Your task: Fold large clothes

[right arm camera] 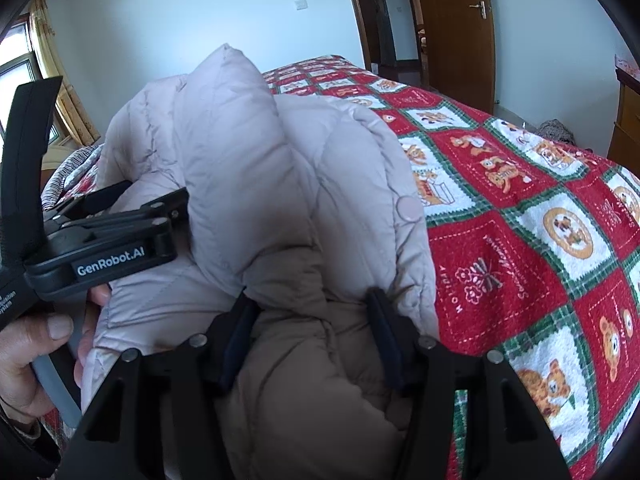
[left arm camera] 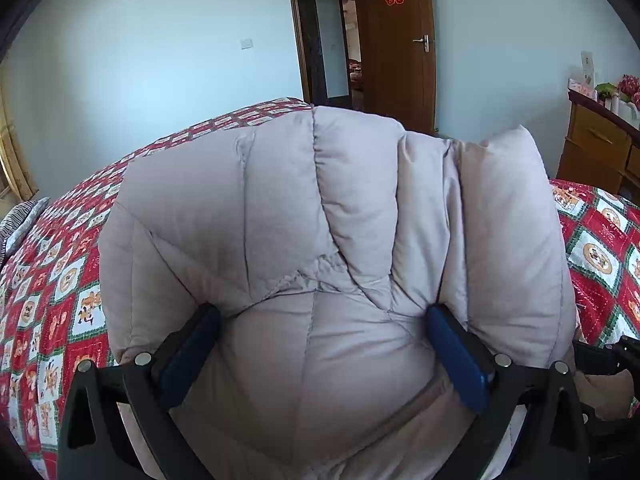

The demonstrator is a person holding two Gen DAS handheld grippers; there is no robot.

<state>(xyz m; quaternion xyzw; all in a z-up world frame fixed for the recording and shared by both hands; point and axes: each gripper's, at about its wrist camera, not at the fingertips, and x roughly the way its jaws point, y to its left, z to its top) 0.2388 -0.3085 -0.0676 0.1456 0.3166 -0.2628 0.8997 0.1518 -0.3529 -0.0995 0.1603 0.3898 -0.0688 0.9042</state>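
A pale grey quilted down jacket (left arm camera: pixel 320 208) is bunched up over the red patterned bedspread (left arm camera: pixel 60 272). My left gripper (left arm camera: pixel 324 312) is shut on a thick fold of the jacket, blue pads pressed into it on both sides. In the right wrist view the jacket (right arm camera: pixel 248 160) rises in a puffy fold, with its tan lining (right arm camera: pixel 304 368) below. My right gripper (right arm camera: pixel 310 304) is shut on the jacket where the lining meets the grey shell. The left gripper's body (right arm camera: pixel 100 240) shows at the left, held by a hand.
The bed (right arm camera: pixel 540 240) stretches right and away under the red, white and green bedspread. A wooden door (left arm camera: pixel 400 40) stands open at the back wall. A wooden dresser (left arm camera: pixel 600 148) stands at the right. A striped pillow (left arm camera: pixel 20 216) lies at the bed's left edge.
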